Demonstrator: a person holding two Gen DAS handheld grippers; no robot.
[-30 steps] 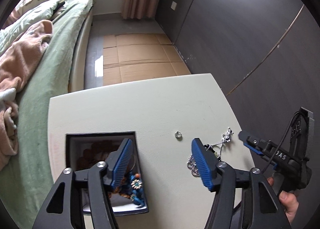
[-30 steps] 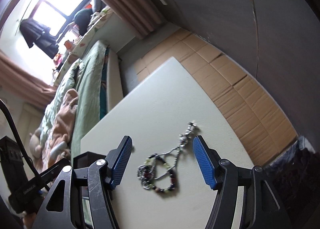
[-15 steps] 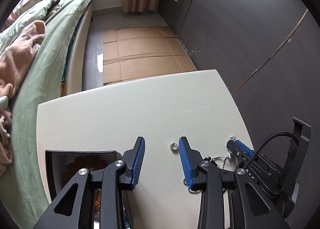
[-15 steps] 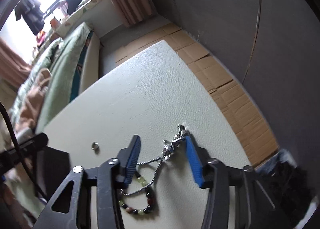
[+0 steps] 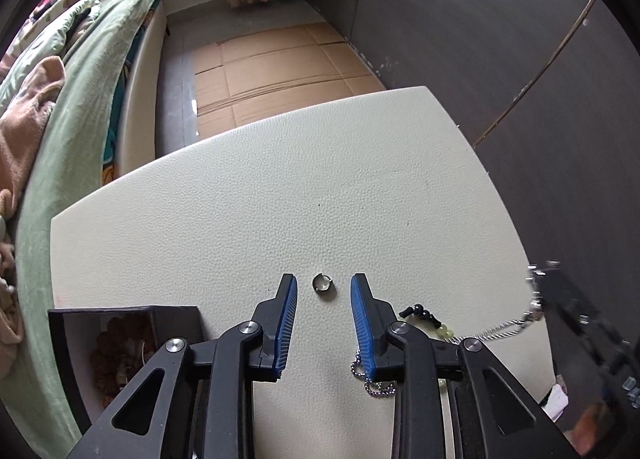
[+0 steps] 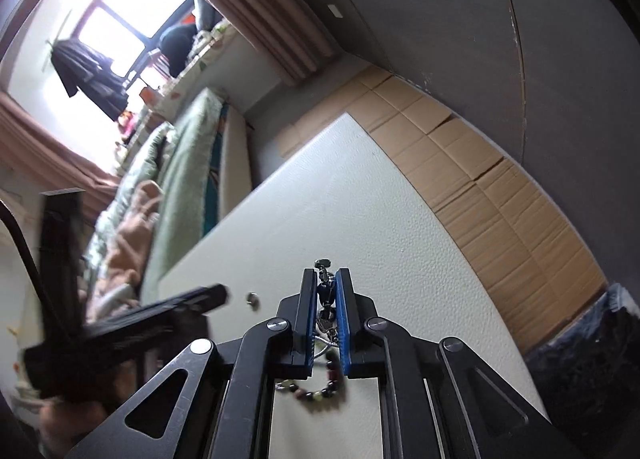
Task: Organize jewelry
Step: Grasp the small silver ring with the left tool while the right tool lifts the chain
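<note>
A small silver ring (image 5: 322, 283) lies on the white table (image 5: 280, 199); it also shows in the right wrist view (image 6: 252, 297). My left gripper (image 5: 323, 286) is open, its blue fingers on either side of the ring, not touching it. My right gripper (image 6: 325, 277) is shut on the silver chain necklace (image 6: 325, 291); its bead strand (image 6: 320, 391) trails under the fingers. In the left wrist view the chain (image 5: 496, 329) runs to the right gripper at the right edge. A black jewelry box (image 5: 116, 347) with brown beads inside stands at the lower left.
A bed with green bedding (image 5: 80, 79) runs along the table's left side. Cardboard sheets (image 5: 272, 63) cover the floor beyond the table. A dark wall (image 5: 500, 39) is on the right. A dark bin (image 6: 592, 359) stands by the table's right corner.
My left gripper has moved from over the box to the ring and narrowed around it. My right gripper has closed on the necklace chain and lifted its end.
</note>
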